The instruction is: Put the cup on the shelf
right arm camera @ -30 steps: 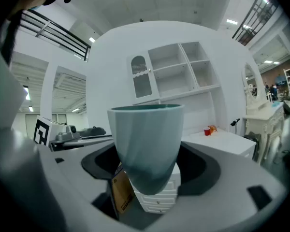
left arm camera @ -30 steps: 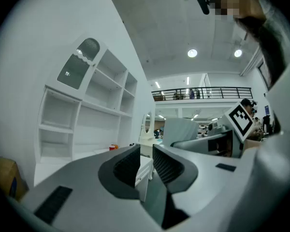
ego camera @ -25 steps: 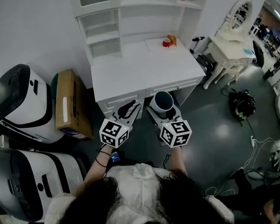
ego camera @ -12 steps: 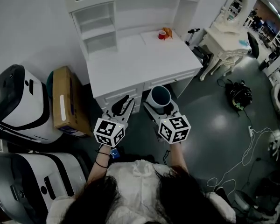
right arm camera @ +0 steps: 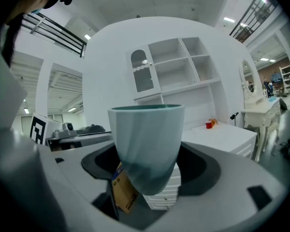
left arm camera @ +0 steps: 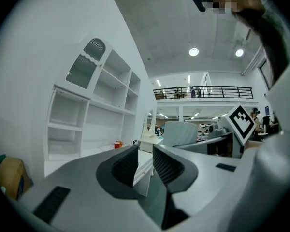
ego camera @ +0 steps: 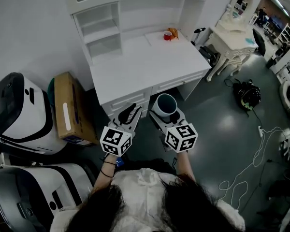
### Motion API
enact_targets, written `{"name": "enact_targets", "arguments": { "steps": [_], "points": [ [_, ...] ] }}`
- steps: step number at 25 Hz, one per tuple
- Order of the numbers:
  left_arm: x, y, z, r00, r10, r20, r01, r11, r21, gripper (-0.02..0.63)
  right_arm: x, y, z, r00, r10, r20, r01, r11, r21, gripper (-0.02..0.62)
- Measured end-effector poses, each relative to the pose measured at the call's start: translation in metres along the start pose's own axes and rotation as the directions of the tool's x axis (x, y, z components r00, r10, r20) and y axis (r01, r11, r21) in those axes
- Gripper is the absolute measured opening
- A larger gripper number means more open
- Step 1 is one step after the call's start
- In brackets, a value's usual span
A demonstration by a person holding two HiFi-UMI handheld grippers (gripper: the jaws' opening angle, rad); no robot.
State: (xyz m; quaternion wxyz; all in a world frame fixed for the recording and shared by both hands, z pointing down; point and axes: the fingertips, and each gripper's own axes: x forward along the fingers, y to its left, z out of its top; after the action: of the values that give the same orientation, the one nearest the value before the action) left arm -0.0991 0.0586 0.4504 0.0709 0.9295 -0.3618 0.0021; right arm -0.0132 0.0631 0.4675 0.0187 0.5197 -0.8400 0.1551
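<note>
White desk (ego camera: 145,66) and shelf (ego camera: 102,27) stand ahead. The right gripper's (ego camera: 167,116) fingers clamp the teal cup (right arm camera: 146,134) low, so it could tip out. The left gripper's (left arm camera: 144,163) fingers are narrowly apart and empty.

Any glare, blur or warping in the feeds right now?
Head view: dim, with bright reflections on the floor. Left gripper view: fisheye-bent, dark corners, ceiling lights flaring. Right gripper view: cup sharp, shelf bowed by the lens.
</note>
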Motion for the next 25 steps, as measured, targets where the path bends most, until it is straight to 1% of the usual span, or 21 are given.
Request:
{"name": "enact_targets", "arguments": {
  "steps": [6, 11, 14, 17, 25],
  "points": [
    [0.013, 0.011, -0.006, 1.0, 0.001, -0.012, -0.002, 1.0, -0.018, 0.091, 0.015, -0.01, 0.001, 1.0, -0.001, -0.02, 0.001, 1.0, -0.004, 0.339],
    [0.038, 0.022, -0.008, 1.0, 0.024, -0.02, -0.024, 0.999, -0.023, 0.091, 0.031, -0.032, 0.009, 1.0, 0.013, -0.018, -0.013, 1.0, -0.008, 0.339],
    [0.065, 0.032, -0.006, 0.999, 0.054, -0.01, -0.054, 0.998, -0.024, 0.091, 0.05, -0.058, 0.016, 0.999, 0.03, -0.021, -0.03, 0.999, -0.011, 0.339],
    [0.097, 0.04, -0.005, 0.997, 0.076, -0.02, -0.076, 0.997, -0.017, 0.091, 0.066, -0.088, 0.023, 0.998, 0.049, -0.034, -0.049, 0.999, -0.012, 0.339],
    [0.187, 0.053, 0.016, 0.99, 0.14, 0.003, -0.14, 0.99, -0.021, 0.091, 0.107, -0.165, 0.058, 0.991, 0.121, -0.056, -0.123, 0.992, -0.034, 0.339]
  ]
}}
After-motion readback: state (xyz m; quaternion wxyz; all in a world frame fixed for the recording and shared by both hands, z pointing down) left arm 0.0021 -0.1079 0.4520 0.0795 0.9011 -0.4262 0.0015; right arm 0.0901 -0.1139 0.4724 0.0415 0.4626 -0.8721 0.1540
